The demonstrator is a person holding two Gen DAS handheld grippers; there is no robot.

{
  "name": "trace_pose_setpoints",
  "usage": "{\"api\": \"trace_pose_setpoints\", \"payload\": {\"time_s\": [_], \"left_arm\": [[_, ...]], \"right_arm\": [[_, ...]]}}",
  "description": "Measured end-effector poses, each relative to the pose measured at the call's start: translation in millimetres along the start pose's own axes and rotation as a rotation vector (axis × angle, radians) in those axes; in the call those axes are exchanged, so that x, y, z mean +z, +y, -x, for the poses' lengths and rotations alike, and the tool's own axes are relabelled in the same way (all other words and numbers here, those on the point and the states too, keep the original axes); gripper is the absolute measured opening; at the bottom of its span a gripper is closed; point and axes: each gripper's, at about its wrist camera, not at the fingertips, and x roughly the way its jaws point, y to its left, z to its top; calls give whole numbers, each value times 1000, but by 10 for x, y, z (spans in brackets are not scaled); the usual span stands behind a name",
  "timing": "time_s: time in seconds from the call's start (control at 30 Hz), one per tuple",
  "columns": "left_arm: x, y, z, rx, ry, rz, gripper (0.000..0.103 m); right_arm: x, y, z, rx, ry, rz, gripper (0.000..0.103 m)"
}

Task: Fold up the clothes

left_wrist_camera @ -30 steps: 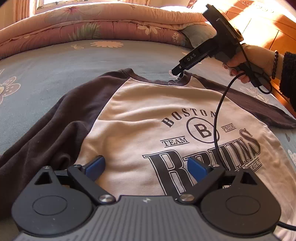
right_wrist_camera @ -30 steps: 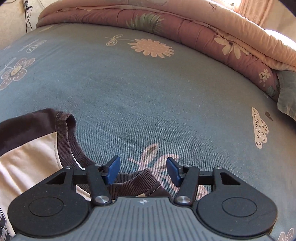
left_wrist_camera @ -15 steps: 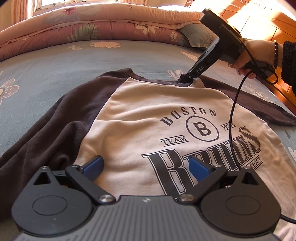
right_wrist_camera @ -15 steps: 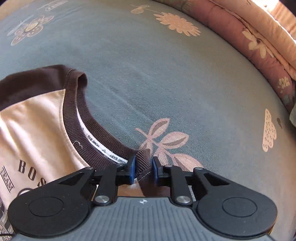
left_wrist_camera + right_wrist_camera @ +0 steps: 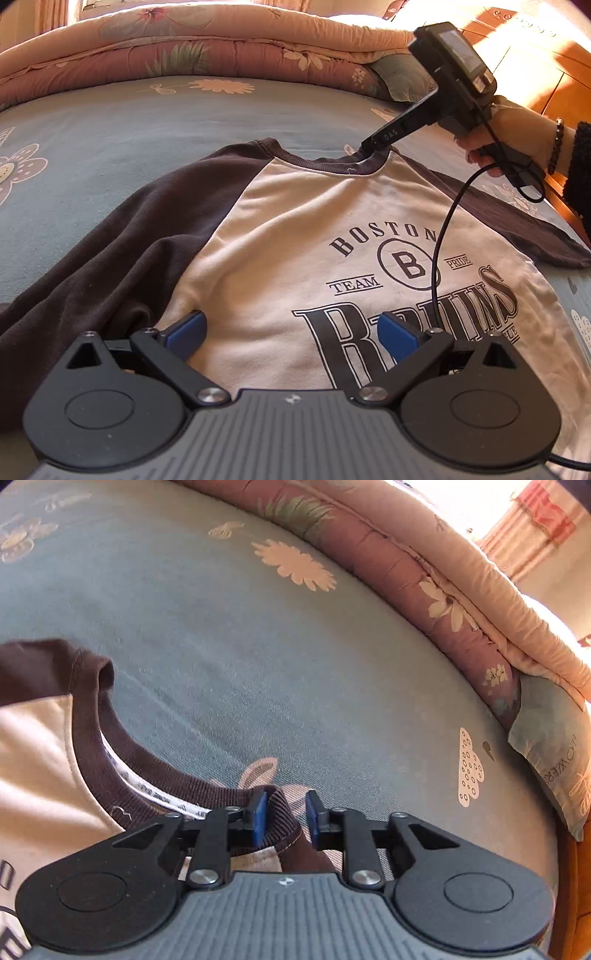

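A cream shirt with dark brown sleeves and a "Boston Bruins" print lies face up on the bed. My left gripper hovers open over the shirt's lower front, with nothing between its blue pads. My right gripper is at the right end of the brown ribbed collar. A raised fold of the collar stands between its jaws, which are opening; the left pad is against the fold and the right pad stands clear of it. The left wrist view shows the right gripper tipped down onto the collar, held by a hand.
The blue-grey flowered sheet spreads around the shirt. A rolled pink quilt lies along the far side, with a pillow at its end. Wooden furniture borders the bed at the right. The right gripper's cable hangs over the shirt.
The right gripper came down from open onto the collar and pinched it; its jaws now stand wider apart again with the fold between them. The left gripper has not moved.
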Motion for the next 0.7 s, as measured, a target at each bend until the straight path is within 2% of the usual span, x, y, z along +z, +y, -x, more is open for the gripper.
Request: {"api": "trace_pose_setpoints", "payload": {"time_s": [0.03,0.07,0.13,0.2,0.23,0.27,0.3,0.33,0.4,0.53,0.7], "left_arm": [[12,9,15,4,0,-2,99],[24,17,31,8,1,-3,99],[50,51,76,19,-7,-2,98],[71,104,129,25,-18,13,99],[80,128,142,27,-22,22,98],[90,151,155,28,-25,30,98],[99,173,167,29,-29,39,98],[103,185,171,25,-29,42,98],[104,183,170,28,-29,38,98],[105,193,185,30,-33,38,98],[111,256,193,37,-36,61,98]], "right_arm": [[12,-17,111,21,-17,-34,49],[14,-17,207,55,-31,-55,53],[1,43,355,192,-26,-103,65],[-35,128,351,300,13,-161,73],[-46,198,283,324,41,-183,73],[-55,268,214,347,69,-204,73],[-48,377,113,323,82,-194,73],[-40,484,15,300,94,-184,82],[35,593,-84,284,39,-201,102],[147,610,-165,309,3,-225,102],[-121,56,296,359,-50,-358,103]]}}
